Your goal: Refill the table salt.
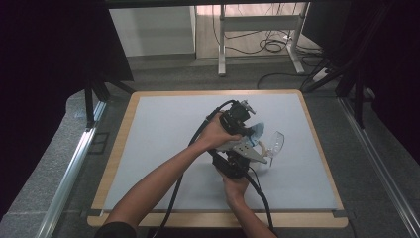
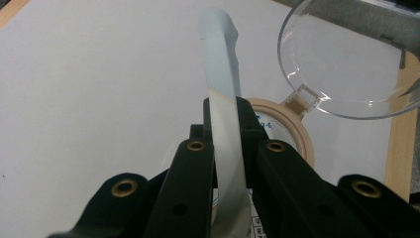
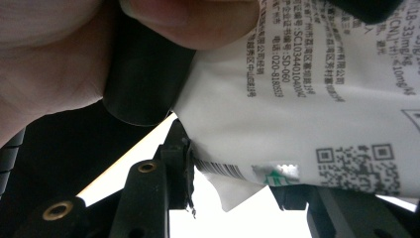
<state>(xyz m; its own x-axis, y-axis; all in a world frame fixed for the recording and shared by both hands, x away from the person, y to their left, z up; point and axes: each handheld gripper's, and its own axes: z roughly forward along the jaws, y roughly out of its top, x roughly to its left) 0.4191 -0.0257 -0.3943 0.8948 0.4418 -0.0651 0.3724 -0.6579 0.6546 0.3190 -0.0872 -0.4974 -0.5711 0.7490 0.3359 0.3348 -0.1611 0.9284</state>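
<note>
Right gripper view brings the print closest: a white, glossy plastic sachet (image 3: pixel 317 99) carries black Chinese text, the code "SC10344010", a phone number "020-818…", a barcode strip and two QR codes cut off at the right. Its torn lower corner sits between the right gripper (image 3: pixel 233 198) jaws, but whether they pinch it cannot be told. A thumb (image 3: pixel 193 20) and black gripper body hide the top left. In the left gripper view, the left gripper (image 2: pixel 228 148) clamps the sachet's pale blue, silvery edge (image 2: pixel 223 99), above a clear plastic cup (image 2: pixel 346 64) joined to a beige ring-shaped lid (image 2: pixel 297 134). High view places everything mid-table over the grey mat (image 1: pixel 163 139).
</note>
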